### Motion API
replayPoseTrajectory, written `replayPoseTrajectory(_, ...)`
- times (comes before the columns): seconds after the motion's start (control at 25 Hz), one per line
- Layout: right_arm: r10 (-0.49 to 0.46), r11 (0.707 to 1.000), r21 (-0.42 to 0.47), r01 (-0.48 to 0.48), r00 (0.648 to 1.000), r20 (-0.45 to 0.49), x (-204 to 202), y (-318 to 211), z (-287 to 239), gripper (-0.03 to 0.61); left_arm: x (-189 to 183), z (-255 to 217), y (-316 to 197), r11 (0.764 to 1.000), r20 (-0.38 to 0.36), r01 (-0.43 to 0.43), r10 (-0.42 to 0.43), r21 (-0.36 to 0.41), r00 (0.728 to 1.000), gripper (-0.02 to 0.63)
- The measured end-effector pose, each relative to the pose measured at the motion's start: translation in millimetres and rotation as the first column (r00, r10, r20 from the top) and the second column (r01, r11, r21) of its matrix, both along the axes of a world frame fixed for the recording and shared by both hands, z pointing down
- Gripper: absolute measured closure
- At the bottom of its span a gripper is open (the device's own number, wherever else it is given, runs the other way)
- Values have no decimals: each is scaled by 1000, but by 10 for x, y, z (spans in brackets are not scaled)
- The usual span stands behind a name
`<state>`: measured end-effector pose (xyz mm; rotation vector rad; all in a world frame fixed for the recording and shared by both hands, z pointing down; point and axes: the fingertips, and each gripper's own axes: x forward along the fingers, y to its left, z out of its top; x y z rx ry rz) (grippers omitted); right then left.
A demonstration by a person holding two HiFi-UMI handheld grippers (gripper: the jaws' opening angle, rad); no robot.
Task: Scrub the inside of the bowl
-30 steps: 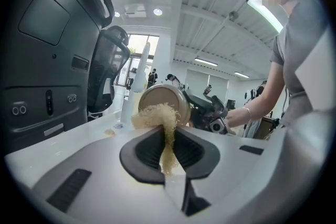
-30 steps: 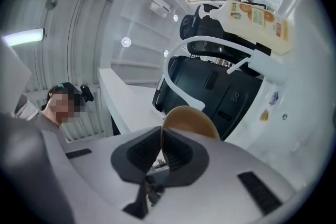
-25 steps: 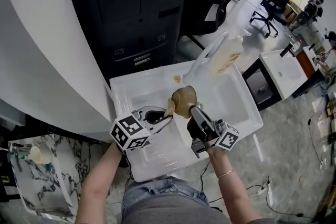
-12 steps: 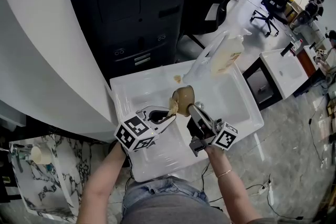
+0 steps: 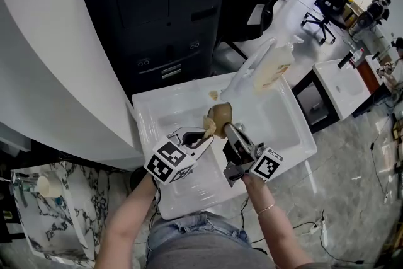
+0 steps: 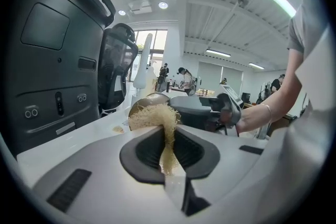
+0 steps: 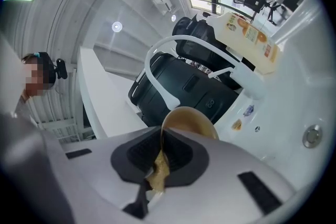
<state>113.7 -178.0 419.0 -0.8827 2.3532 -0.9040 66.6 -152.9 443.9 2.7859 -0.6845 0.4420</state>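
A tan bowl (image 5: 221, 114) is held tipped on its side over the white sink (image 5: 277, 116). My right gripper (image 5: 228, 130) is shut on the bowl's rim, and the rim runs between its jaws in the right gripper view (image 7: 160, 157), with the bowl (image 7: 191, 120) just beyond. My left gripper (image 5: 206, 133) is shut on a pale yellow fibrous scrubber (image 5: 208, 125). In the left gripper view (image 6: 167, 136) the scrubber (image 6: 152, 115) bulges past the jaws and presses at the bowl's (image 6: 144, 102) opening. The bowl's inside is mostly hidden.
A curved white faucet (image 5: 249, 69) and a soap bottle (image 5: 272, 69) with yellowish liquid stand at the sink's far side. A small tan scrap (image 5: 213, 95) lies by the back rim. The drain (image 7: 311, 135) sits in the basin. A dark cabinet (image 5: 157, 16) stands behind.
My left gripper has shifted right, toward the bowl, with the scrubber. The bowl and right gripper have edged slightly left and farther. Both grips are unchanged.
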Motion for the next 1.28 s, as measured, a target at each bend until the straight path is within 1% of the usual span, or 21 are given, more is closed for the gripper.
replayPoseTrajectory(0.16, 28, 999, -29, -28, 1000, -10, -7, -60, 48, 557, 4, 23, -36, 999, 20, 30, -31, 21, 999, 569)
replayPoseTrajectory(0.24, 36, 998, -45, -37, 999, -15, -16, -83, 77, 557, 46, 21, -18, 999, 28, 21, -22, 32, 999, 569)
replayPoseTrajectory(0.32, 43, 997, -57, -44, 999, -19, -20, -100, 105, 557, 102, 32, 1, 1000, 28, 5, -6, 25, 1000, 569)
replayPoseTrajectory(0.52, 34, 997, -64, -34, 999, -4, -51, -120, 112, 557, 162, 56, 24, 1000, 10, -16, 16, -4, 1000, 569)
replayPoseTrajectory(0.76, 36, 996, -87, -35, 999, 0, -40, -124, 177, 557, 178, 75, 69, 997, -38, -53, 51, -63, 998, 569)
replayPoseTrajectory(0.96, 40, 996, -86, -38, 999, 22, -43, -132, 162, 557, 249, 18, 203, 991, -72, -115, 110, -68, 991, 569)
replayPoseTrajectory(1.08, 39, 997, -73, -37, 999, 23, 0, -134, 123, 557, 224, -45, 290, 989, -72, -141, 138, -47, 988, 569)
replayPoseTrajectory(1.16, 50, 996, -74, -48, 998, 32, 76, -137, 123, 557, 153, -86, 300, 991, -54, -133, 131, -26, 990, 569)
replayPoseTrajectory(1.28, 54, 996, -72, -50, 998, 46, 192, -120, 111, 557, -22, -150, 196, 997, -28, -80, 79, -9, 996, 569)
